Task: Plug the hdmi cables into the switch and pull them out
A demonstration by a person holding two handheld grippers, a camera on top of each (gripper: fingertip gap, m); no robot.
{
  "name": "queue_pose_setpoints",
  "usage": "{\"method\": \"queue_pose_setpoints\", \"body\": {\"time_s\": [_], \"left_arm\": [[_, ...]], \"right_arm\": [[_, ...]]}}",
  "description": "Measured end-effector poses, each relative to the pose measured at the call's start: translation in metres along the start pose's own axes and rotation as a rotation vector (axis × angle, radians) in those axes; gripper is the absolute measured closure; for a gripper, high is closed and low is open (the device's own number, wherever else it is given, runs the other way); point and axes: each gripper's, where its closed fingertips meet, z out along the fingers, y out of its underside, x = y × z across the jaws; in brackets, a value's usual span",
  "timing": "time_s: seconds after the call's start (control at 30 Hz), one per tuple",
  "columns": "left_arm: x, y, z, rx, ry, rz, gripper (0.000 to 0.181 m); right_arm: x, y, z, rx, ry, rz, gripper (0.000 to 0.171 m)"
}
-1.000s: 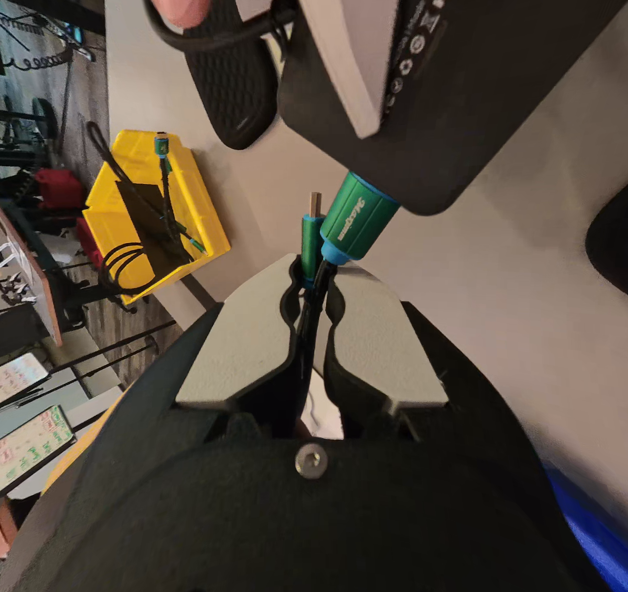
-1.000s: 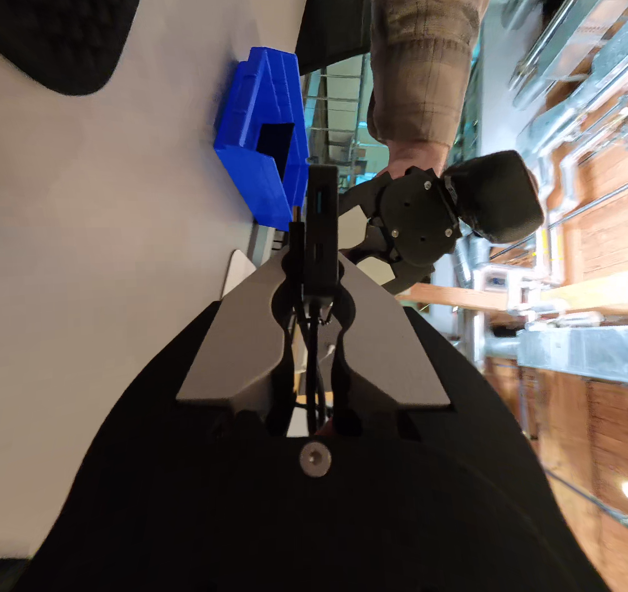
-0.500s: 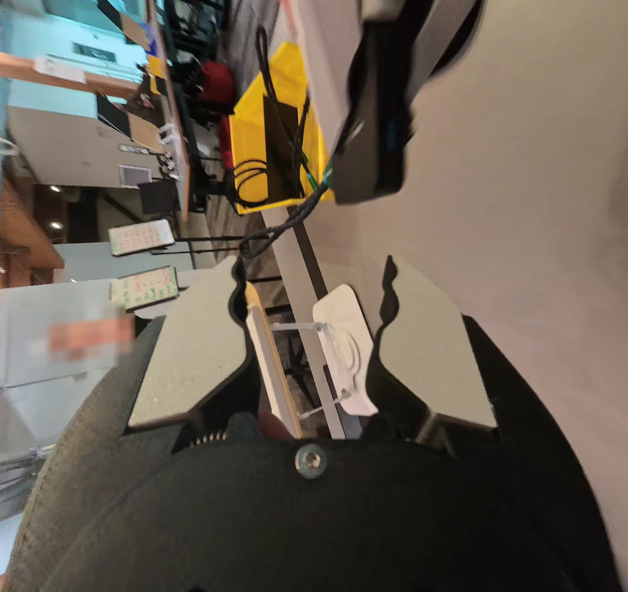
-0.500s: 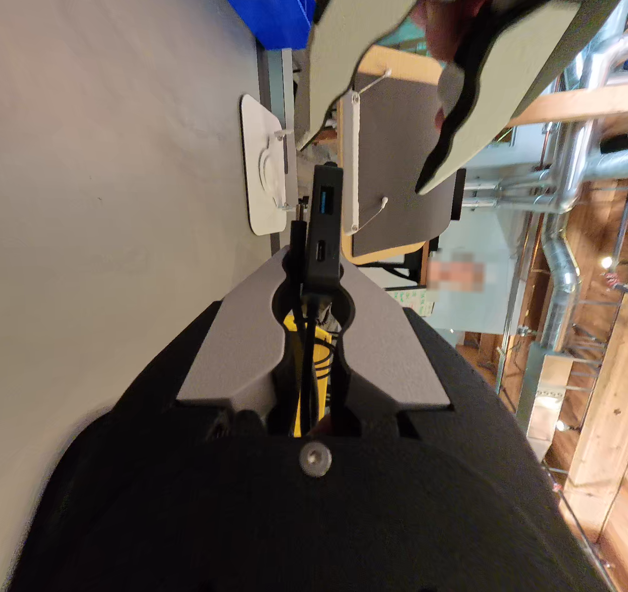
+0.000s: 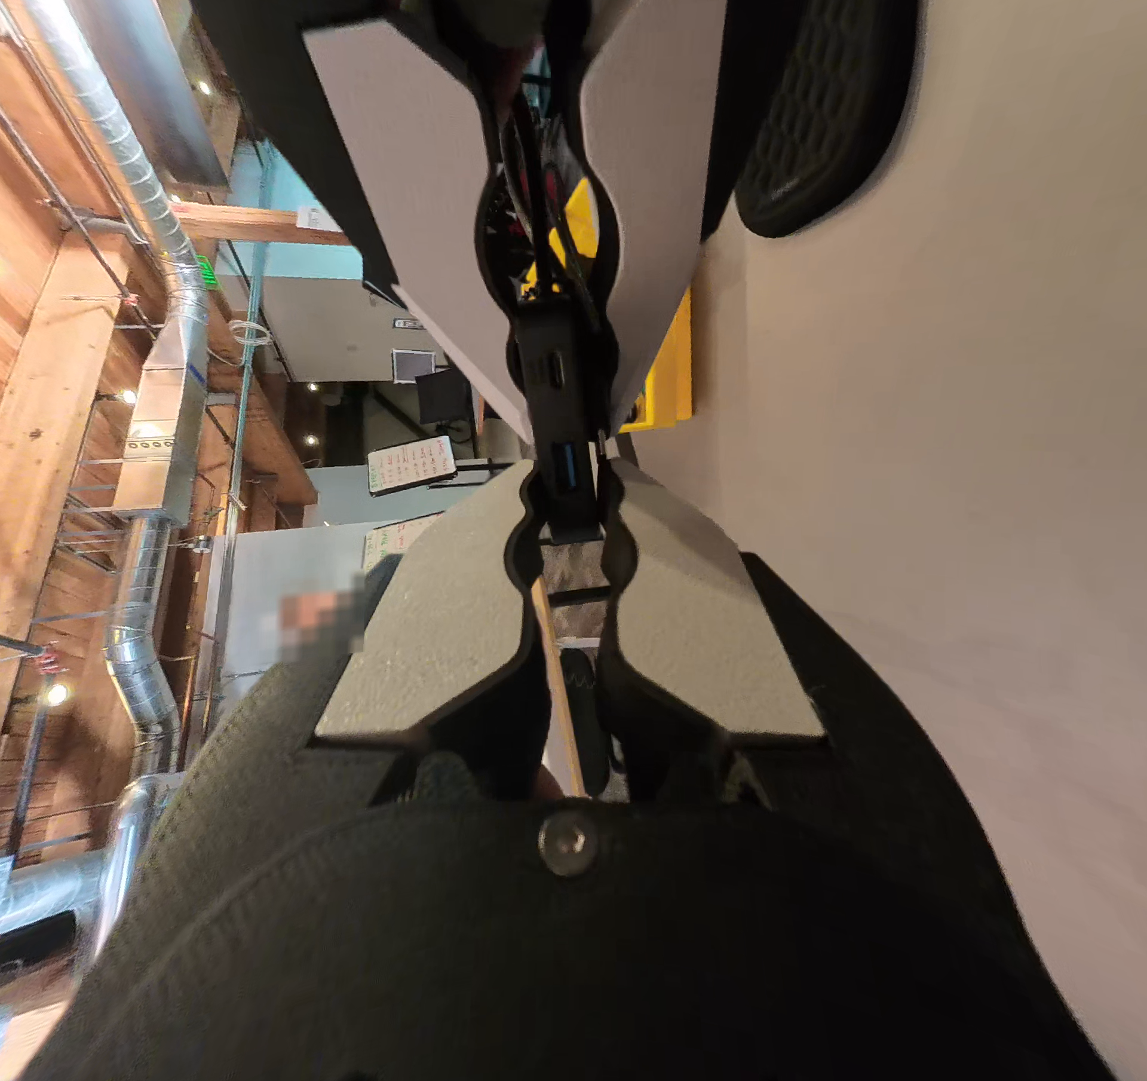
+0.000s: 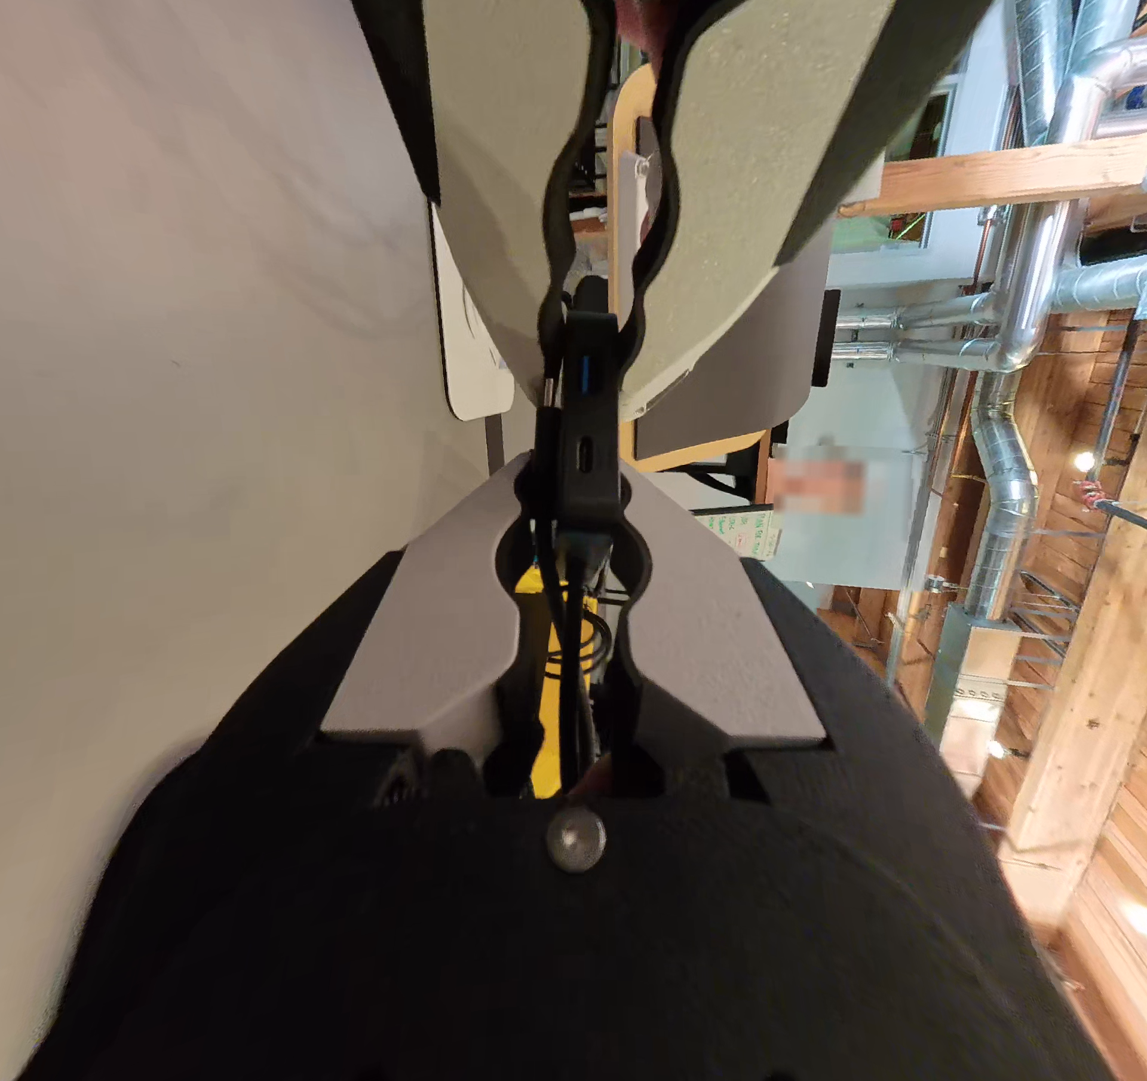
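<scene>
The switch point(image 6: 586, 430) is a small black box, held up in the air between both tongs, beside the grey table point(image 6: 217, 244). The right gripper point(image 6: 574, 492) is closed tight on its near end, with thin black cables point(image 6: 562, 616) hanging back. The left gripper point(image 5: 568, 498) pinches the far end. The box looks light, hard and smooth, so it could slip; hold its flat sides
</scene>
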Motion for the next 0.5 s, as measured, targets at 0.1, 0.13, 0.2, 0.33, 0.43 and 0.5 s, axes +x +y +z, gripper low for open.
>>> {"method": "queue_pose_setpoints", "body": {"time_s": [0.1,0.13,0.2,0.33,0.43,0.5], "left_arm": [[-0.002,0.009,-0.002,0.013,-0.010,-0.041,0.166],[-0.003,0.013,-0.004,0.017,0.000,-0.083,0.166],[-0.005,0.021,-0.008,0.029,0.020,-0.138,0.166],[-0.007,0.037,-0.016,0.026,0.003,-0.180,0.166],[-0.003,0.048,-0.018,0.003,-0.010,-0.174,0.166],[0.003,0.056,-0.018,-0.014,-0.006,-0.181,0.166]], "right_arm": [[0.007,-0.005,-0.010,0.065,-0.039,0.094,0.138],[0.011,-0.004,-0.014,0.088,-0.059,0.146,0.133],[0.020,-0.003,-0.027,0.177,-0.099,0.285,0.135],[0.020,0.022,-0.036,0.289,-0.284,0.752,0.141],[0.003,0.057,-0.021,0.176,-0.333,0.939,0.141],[0.005,0.091,-0.009,0.014,-0.177,0.970,0.150]]}}
